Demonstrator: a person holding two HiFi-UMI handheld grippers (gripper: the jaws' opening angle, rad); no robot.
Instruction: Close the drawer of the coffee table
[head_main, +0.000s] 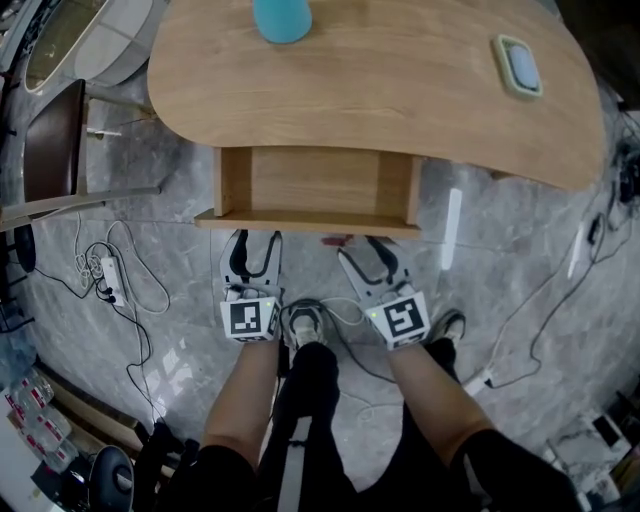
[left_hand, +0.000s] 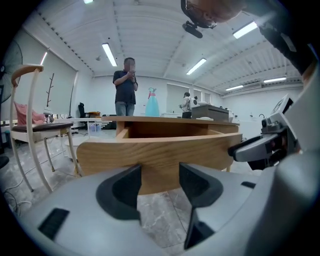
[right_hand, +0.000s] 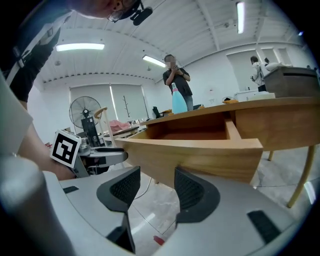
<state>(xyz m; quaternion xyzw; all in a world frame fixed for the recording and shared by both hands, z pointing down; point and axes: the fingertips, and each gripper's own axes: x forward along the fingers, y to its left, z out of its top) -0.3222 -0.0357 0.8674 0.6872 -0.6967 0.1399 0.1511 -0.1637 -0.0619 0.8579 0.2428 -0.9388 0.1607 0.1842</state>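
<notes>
On a grey stone floor (head_main: 500, 250), at 12 o'clock in the head view, a wide wooden coffee table (head_main: 380, 90). Under its near edge the drawer (head_main: 315, 222), pulled well out toward 6 o'clock and empty inside, with its long front board running from 9 to 3 o'clock. Just below this board, two bare forearms reaching up from 6 o'clock, nearly parallel, each with one gripper. Left gripper (head_main: 253, 240) at the left part of the board, pointing to 12 o'clock, jaws apart with nothing between them; in its own view the front board (left_hand: 160, 150) fills the gap right ahead of the tips (left_hand: 160, 175). Right gripper (head_main: 365, 248) turned slightly toward 11 o'clock, perhaps a little farther from the board, jaws also apart and empty (right_hand: 157, 182), the board (right_hand: 200, 155) close ahead. Not possible to tell whether either gripper already touches the wood. Probably needed next: one straight push toward 12 o'clock, across the board's long axis, both sides together, to avoid a crooked drawer. On the table top, well apart from all this, a blue cup (head_main: 282, 18) at 12 o'clock and a small dish (head_main: 520, 65) at 2 o'clock.
</notes>
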